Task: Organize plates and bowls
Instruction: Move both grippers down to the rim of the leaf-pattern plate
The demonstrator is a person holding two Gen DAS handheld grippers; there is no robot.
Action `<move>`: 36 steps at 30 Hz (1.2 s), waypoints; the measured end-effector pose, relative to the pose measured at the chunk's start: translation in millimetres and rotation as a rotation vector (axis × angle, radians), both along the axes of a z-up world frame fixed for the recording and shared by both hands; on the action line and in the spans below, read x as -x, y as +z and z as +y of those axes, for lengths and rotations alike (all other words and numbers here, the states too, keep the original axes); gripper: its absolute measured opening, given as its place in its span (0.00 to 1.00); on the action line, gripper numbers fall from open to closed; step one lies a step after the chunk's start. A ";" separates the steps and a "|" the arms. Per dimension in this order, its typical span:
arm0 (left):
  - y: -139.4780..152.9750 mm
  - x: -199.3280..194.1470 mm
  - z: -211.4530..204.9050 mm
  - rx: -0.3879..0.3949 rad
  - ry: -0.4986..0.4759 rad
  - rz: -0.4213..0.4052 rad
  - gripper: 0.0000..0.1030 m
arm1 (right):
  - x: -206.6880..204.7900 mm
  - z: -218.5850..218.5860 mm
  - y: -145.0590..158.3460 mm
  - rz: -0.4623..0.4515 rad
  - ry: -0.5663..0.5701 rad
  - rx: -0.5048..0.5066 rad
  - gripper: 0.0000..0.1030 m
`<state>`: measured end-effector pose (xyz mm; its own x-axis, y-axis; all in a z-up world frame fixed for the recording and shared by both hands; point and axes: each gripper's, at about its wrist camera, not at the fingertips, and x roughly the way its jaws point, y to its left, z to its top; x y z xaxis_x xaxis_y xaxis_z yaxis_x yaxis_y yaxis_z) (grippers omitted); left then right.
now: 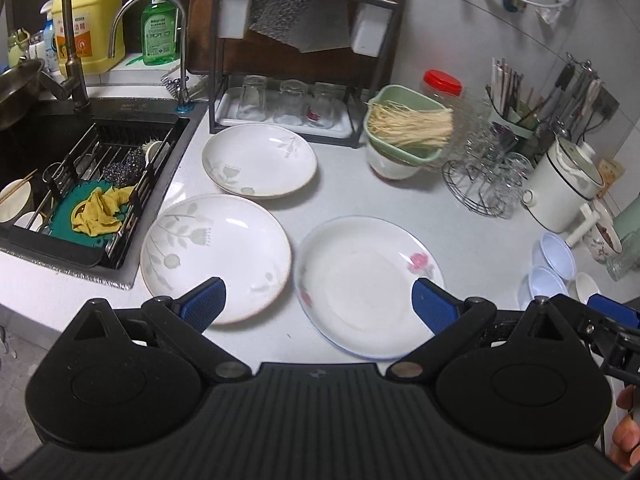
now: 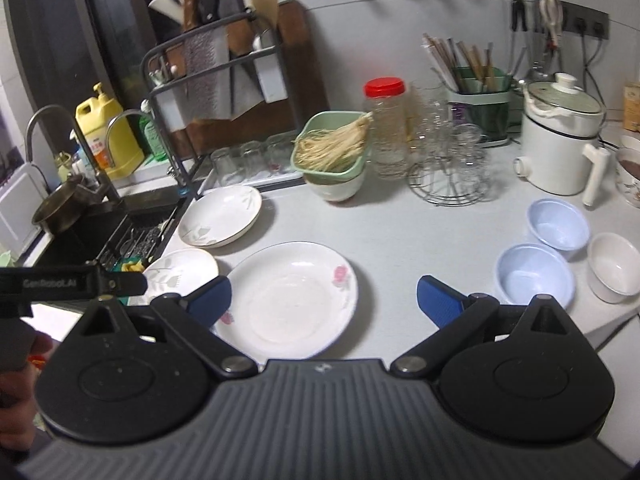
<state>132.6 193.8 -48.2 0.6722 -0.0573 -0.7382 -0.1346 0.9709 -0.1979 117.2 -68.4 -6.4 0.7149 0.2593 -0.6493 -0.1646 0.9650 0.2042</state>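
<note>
On the white counter [image 1: 460,216], right of the sink [image 1: 80,184], three plates sit flat: rose-print plate [image 1: 368,284] nearest, leaf-print plate [image 1: 216,256] just left of it, a second leaf-print plate [image 1: 259,161] behind that by the glass rack [image 1: 280,120]. Left gripper [image 1: 318,306] hangs above the counter's front edge, jaws wide apart, nothing between them; its pads straddle the gap between the two near plates. Right gripper [image 2: 324,300] also spread wide and empty, rose-print plate [image 2: 292,296] under its left finger. Two pale blue bowls [image 2: 536,276] and a small white bowl [image 2: 614,266] stand clustered off to its right, untouched.
</note>
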 end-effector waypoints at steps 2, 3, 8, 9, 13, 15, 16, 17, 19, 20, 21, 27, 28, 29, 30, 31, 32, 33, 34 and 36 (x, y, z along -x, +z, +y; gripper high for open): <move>-6.0 -8.9 14.6 0.005 -0.009 0.000 0.98 | -7.8 12.6 -2.6 0.011 0.019 -0.004 0.92; -9.0 -13.3 22.8 0.009 -0.013 0.001 0.98 | -11.7 19.5 -4.2 0.017 0.026 -0.003 0.91; -23.7 -27.8 66.5 0.020 -0.013 0.027 0.98 | -29.1 60.7 -19.2 0.067 0.049 -0.016 0.86; -26.3 -29.6 75.9 0.025 -0.021 0.027 0.98 | -32.8 68.6 -22.8 0.079 0.056 -0.028 0.86; -39.1 -41.6 113.5 0.046 0.000 0.057 0.98 | -47.2 96.4 -37.3 0.159 0.059 -0.079 0.86; -47.1 -49.3 130.2 0.028 0.002 0.074 0.97 | -51.9 111.5 -44.3 0.181 0.052 -0.076 0.86; -51.2 -52.4 139.2 0.015 -0.008 0.078 0.97 | -54.1 118.4 -47.4 0.191 0.048 -0.076 0.86; -54.5 -55.5 146.0 0.007 -0.017 0.080 0.97 | -56.3 125.0 -50.6 0.201 0.046 -0.082 0.86; -61.6 -62.2 160.2 0.001 -0.036 0.087 0.97 | -61.0 136.1 -56.4 0.222 0.040 -0.103 0.85; -65.5 -65.5 166.2 0.000 -0.045 0.091 0.97 | -62.7 141.2 -59.0 0.230 0.035 -0.110 0.85; -69.6 -68.8 171.7 -0.002 -0.055 0.096 0.97 | -64.2 146.2 -62.3 0.238 0.032 -0.114 0.85; -98.8 -94.1 196.9 0.001 -0.092 0.106 0.89 | -74.4 166.0 -92.3 0.368 0.035 -0.235 0.55; -104.3 -99.0 200.1 0.008 -0.098 0.106 0.87 | -76.5 166.6 -96.8 0.382 0.026 -0.246 0.51; -108.8 -103.0 202.9 0.014 -0.103 0.104 0.85 | -79.3 167.5 -100.9 0.398 0.012 -0.252 0.50; -113.8 -107.0 205.0 0.022 -0.113 0.100 0.82 | -82.0 167.7 -105.0 0.414 0.000 -0.262 0.49; -119.2 -110.8 207.1 0.030 -0.122 0.101 0.81 | -84.3 167.9 -109.8 0.431 -0.012 -0.274 0.45; -124.6 -114.1 209.0 0.038 -0.125 0.106 0.77 | -86.4 168.3 -114.5 0.451 -0.026 -0.281 0.40; -130.5 -117.6 210.9 0.049 -0.127 0.111 0.74 | -87.6 168.7 -118.5 0.463 -0.034 -0.287 0.40; -136.5 -120.4 212.9 0.059 -0.127 0.118 0.72 | -88.4 169.1 -122.3 0.472 -0.042 -0.298 0.40; -146.3 -125.4 216.3 0.076 -0.110 0.134 0.66 | -90.1 168.7 -128.8 0.491 -0.056 -0.321 0.39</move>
<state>257.9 410.1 -194.5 0.5550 -0.1838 -0.8113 -0.0581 0.9643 -0.2583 207.3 100.3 -135.1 0.3689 0.4679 -0.8031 0.0726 0.8469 0.5268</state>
